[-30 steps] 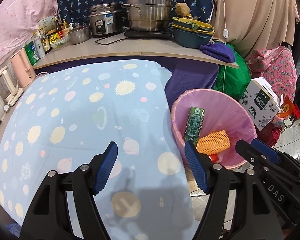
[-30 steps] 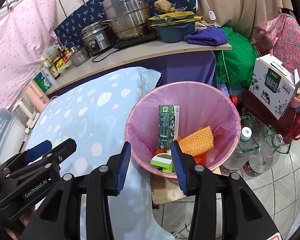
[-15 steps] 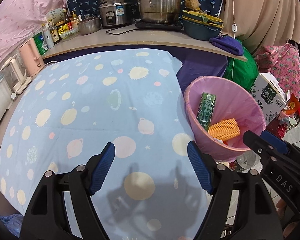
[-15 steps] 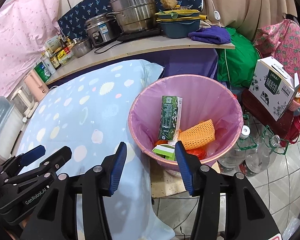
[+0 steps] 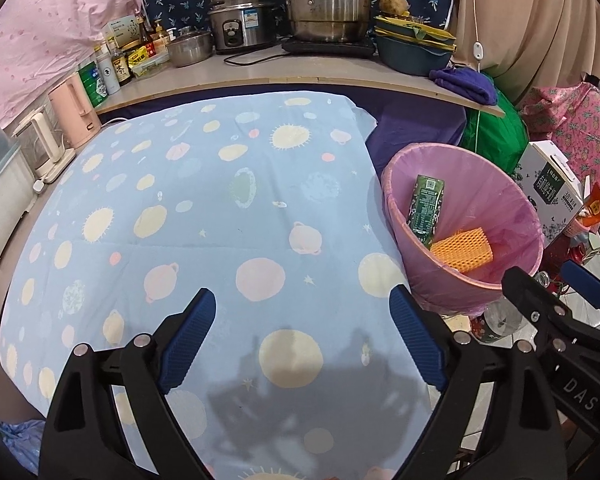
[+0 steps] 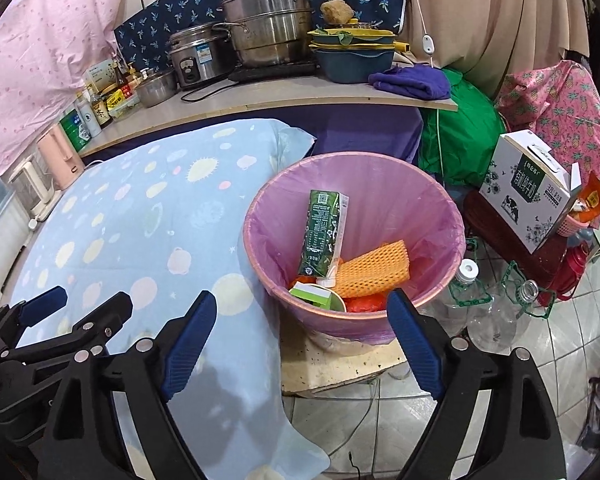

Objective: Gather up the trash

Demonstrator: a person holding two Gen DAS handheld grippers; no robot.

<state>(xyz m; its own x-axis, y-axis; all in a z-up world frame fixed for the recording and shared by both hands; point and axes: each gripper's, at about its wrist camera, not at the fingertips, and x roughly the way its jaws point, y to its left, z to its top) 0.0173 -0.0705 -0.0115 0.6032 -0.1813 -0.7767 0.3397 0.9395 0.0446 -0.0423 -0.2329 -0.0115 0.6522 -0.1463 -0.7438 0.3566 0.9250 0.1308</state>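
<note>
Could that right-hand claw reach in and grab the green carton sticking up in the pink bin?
Probably yes. The right gripper is open and empty, just short of the bin's near rim, and the bin has no lid. The green carton stands tall above the orange mesh pad, with nothing covering it.

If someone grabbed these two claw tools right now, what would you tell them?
Left claw: open, holding nothing, over the blue spotted tablecloth.
Right claw: open, holding nothing, near the pink bin.
Done: green carton, orange foam net and other scraps are in the bin.
Left: no trash shows on the cloth; look for any remaining elsewhere.
</note>
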